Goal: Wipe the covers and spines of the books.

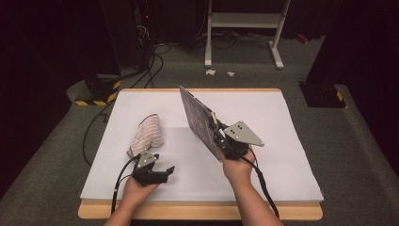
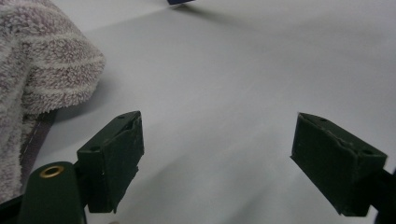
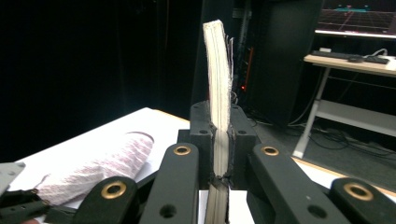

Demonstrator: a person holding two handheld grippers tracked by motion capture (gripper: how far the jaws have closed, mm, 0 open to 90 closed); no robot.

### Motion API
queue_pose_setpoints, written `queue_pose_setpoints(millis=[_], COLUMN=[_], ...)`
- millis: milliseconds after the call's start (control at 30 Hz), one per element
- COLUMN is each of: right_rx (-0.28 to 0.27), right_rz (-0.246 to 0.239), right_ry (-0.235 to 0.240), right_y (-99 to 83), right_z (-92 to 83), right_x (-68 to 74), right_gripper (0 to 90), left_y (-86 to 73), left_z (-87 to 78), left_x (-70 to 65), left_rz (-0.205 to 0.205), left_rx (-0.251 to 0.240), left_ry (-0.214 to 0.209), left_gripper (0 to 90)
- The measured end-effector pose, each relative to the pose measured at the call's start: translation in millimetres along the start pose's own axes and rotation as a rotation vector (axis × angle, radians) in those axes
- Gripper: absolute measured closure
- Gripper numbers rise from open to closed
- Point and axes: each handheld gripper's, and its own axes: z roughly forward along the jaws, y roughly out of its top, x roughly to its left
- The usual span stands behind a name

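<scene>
Right claw (image 3: 219, 154) clamped tight on the lower edge of a thin book (image 1: 200, 120), pads pressing both covers, page block squeezed between. Book flat, rectangular, dark patterned cover, cream page edges slightly bowed near the top; held off the white worktop (image 1: 282, 141), tilted steeply on edge, long axis running up and away toward the far side. Left claw (image 2: 233, 163) spread wide, nothing between the pads, hovering low over bare worktop. Just beside it, a rolled towel (image 1: 147, 134): soft looped terry, pale with faint stripes, lying lengthwise front to back.
</scene>
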Motion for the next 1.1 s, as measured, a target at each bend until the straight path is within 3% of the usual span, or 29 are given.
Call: queue_pose_setpoints(millis=[233, 400, 800, 1100], right_rx=[-0.004, -0.007, -0.006, 0.033], right_rz=[0.002, -0.001, 0.02, 0.001], right_ry=[0.042, 0.036, -0.024, -0.108], right_y=[-2.6, -4.6, -17.9, -32.9], right_z=[7.2, 5.5, -9.4, -20.4], right_x=[16.5, 17.3, -7.5, -26.1], right_gripper=[84.5, 84.4, 84.2, 84.1], left_y=[0.0, 0.0, 0.7, 0.7], left_z=[-0.1, 0.1, 1.4, 1.9], left_x=[-0.2, -0.4, -0.7, -1.1], left_rz=[0.0, 0.002, 0.014, 0.012], left_rx=[0.001, 0.002, 0.016, 0.018], left_ry=[-0.002, -0.001, -0.008, -0.008], left_gripper=[17.1, 17.1, 17.2, 17.3])
